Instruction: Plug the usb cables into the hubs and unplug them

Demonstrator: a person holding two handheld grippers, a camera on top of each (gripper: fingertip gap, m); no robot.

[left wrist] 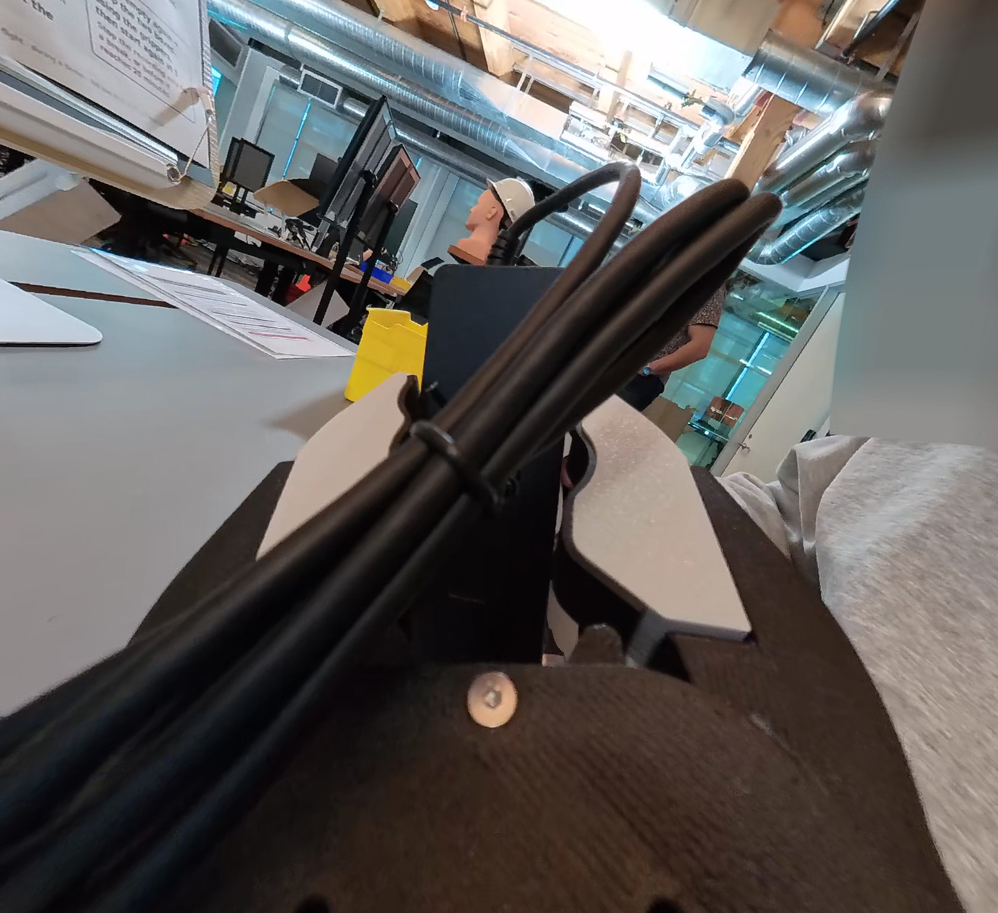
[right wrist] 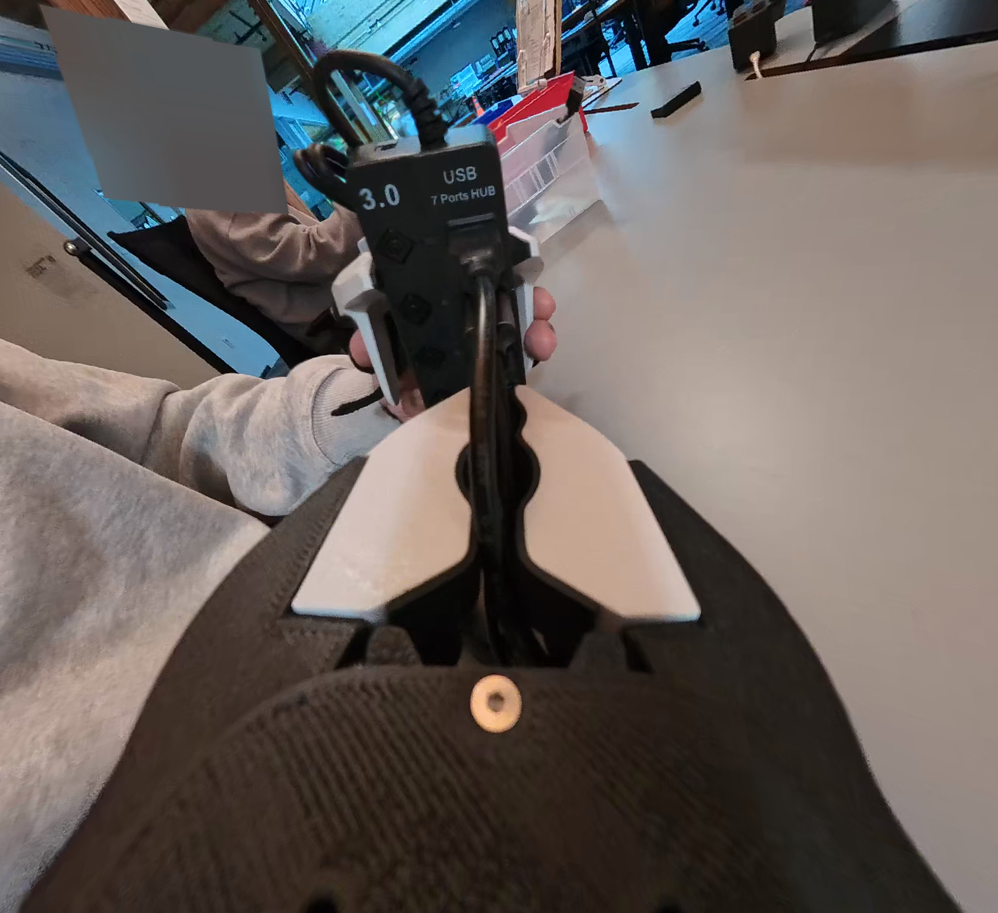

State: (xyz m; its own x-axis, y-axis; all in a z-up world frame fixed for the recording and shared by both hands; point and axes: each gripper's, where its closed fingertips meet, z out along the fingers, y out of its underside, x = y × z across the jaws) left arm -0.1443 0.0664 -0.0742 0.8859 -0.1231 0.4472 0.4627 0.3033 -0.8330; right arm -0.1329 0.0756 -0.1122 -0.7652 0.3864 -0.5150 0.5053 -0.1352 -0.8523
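So you are partway through: one plug (right wrist: 475, 244) sits in the top port of the hub (right wrist: 426, 261), and your right gripper (right wrist: 499, 433) has its jaws closed on that plug's cable (right wrist: 483, 347) just below it. Whether you are finishing the push in or starting the pull out, I cannot tell. The ports lower down the hub look empty, so I judge most of the plugging and unplugging is still ahead.

Your left gripper (left wrist: 486, 433) holds the hub upright above the bench (right wrist: 783, 347), jaws clamped on its sides. In the left wrist view a tied bundle of cable (left wrist: 475, 444) lies across the back of the hub.

You have open room to your right, where the bench is bare near the grippers. A clear bin (right wrist: 545, 169) and a red bin (right wrist: 540, 99) stand just beyond the hub. A yellow bin (left wrist: 386, 352) stands close to the bench edge. Your grey sleeve (right wrist: 189, 433) crowds the left side, and a seated person (right wrist: 270, 261) is behind it.
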